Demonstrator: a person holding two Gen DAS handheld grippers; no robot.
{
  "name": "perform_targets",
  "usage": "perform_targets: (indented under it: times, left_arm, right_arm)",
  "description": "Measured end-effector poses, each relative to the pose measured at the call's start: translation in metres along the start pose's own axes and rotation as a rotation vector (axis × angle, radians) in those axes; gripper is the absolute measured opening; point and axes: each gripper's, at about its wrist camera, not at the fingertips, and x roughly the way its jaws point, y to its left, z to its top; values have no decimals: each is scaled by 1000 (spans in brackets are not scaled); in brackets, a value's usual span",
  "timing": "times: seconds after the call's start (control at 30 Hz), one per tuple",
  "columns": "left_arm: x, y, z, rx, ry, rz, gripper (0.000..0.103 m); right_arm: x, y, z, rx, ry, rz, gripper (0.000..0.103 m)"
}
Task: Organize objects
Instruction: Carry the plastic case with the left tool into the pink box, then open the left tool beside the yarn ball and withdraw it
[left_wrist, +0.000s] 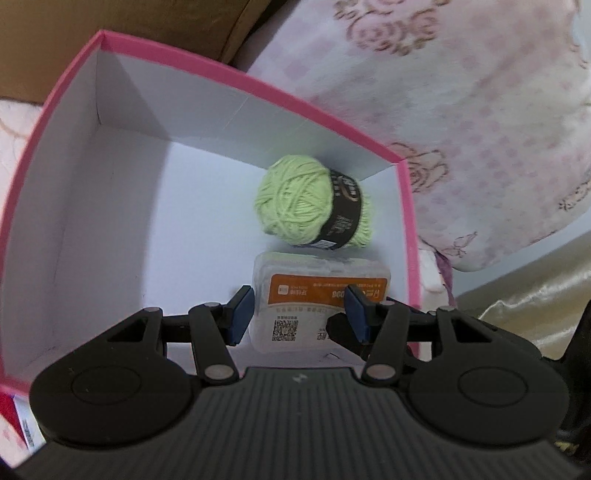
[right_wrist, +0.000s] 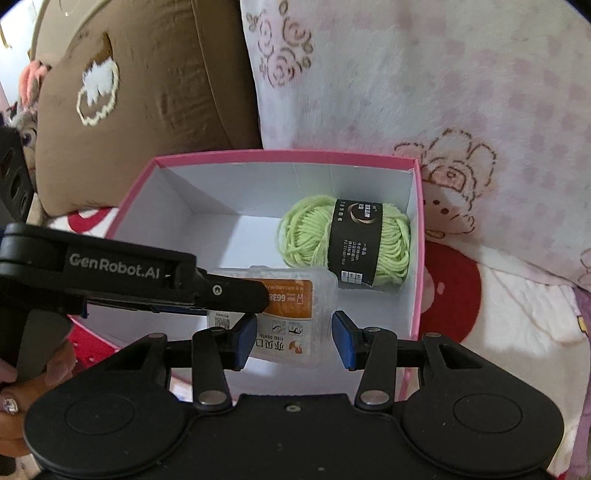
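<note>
We bring both tools over the pink box (right_wrist: 416, 236), where a green yarn ball (right_wrist: 310, 236) already lies against its far right corner, leaving the near floor free. The left gripper (left_wrist: 299, 314) has its blue pads pressed on the sides of a clear plastic floss case (left_wrist: 321, 291), holding it low inside the box, label up, just in front of the yarn, probably to set it there. The right gripper (right_wrist: 295, 341) hovers above, part open and empty.

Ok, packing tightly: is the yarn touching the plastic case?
Cannot tell: left wrist view blurs the line between yarn and plastic case; right wrist view overlaps them.
</note>
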Motion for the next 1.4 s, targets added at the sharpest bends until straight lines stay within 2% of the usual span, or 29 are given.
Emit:
perform_targets:
  times: [0.2, 0.43, 0.8, 0.93, 1.0, 1.2, 1.3, 1.4]
  left_arm:
    - [24, 14, 10, -31, 42, -2, 52]
    - [34, 21, 14, -39, 61, -5, 51]
    - [43, 21, 13, -75, 59, 29, 51]
    - [38, 17, 11, -96, 46, 13, 51]
    - [37, 13, 9, -90, 46, 18, 51]
    - [38, 1, 0, -57, 52, 85, 53]
    - [43, -6, -5, -49, 67, 117, 51]
    - [49, -11, -10, -60, 72, 121, 41]
  right_arm:
    - [25, -4, 5, -19, 35, -14, 50]
    - [42, 10, 12, -113, 77, -81, 50]
    - [62, 16, 19, -148, 114, -126, 49]
    - [62, 23, 16, -213, 90, -195, 49]
    - [57, 25, 13, -234, 72, -203, 49]
    - [26, 18, 2, -278, -3, -153, 49]
    - [12, 11, 0, -291, -28, -130, 49]
    - [3, -1, 2, -290, -51, -111, 49]
